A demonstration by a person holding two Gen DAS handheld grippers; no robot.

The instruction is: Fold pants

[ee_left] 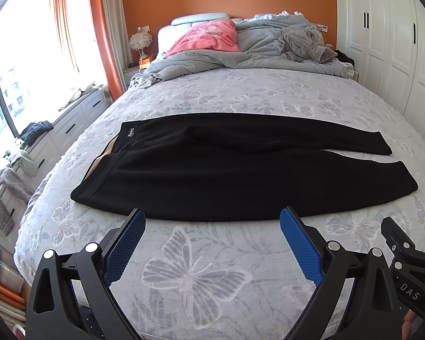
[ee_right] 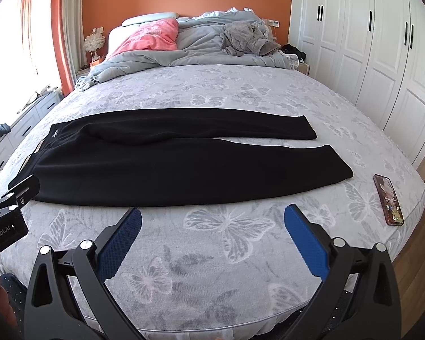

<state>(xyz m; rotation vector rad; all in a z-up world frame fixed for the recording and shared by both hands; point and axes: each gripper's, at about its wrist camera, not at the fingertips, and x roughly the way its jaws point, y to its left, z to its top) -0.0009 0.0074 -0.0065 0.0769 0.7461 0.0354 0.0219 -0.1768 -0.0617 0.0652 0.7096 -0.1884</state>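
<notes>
Pants: the black pants [ee_left: 167, 167] lay flat across the bed [ee_left: 212, 269], waistband toward 9 o'clock and both leg cuffs toward 3 o'clock in both wrist views, the two legs side by side with a narrow gap opening between them near the cuffs.
Waistband: a small white logo sat near its far corner, and a tan lining showed along the open edge.
Left gripper: the left gripper [ee_left: 212, 221] hovered at 6 o'clock of the pants, just short of the near leg's edge; its jaws stood spread wide with nothing between them but the bedspread.
Right gripper: the right gripper [ee_right: 212, 218] hung likewise at 6 o'clock, near the hem side of the near leg and not touching it; its jaws were also spread wide and empty.
Bed: a grey spread with pale butterfly prints covered it.
Phone: a phone [ee_right: 388, 199] lay face up on the spread at 3 o'clock of the right gripper, well apart from the cuffs.
Far end: at 12 o'clock a rumpled grey duvet [ee_right: 201, 48] was pushed up to the headboard, with a pink pillow [ee_right: 153, 38] at its 9 o'clock side.
Wardrobe: white wardrobe doors [ee_right: 382, 51] ran along the wall at 2 o'clock.
</notes>
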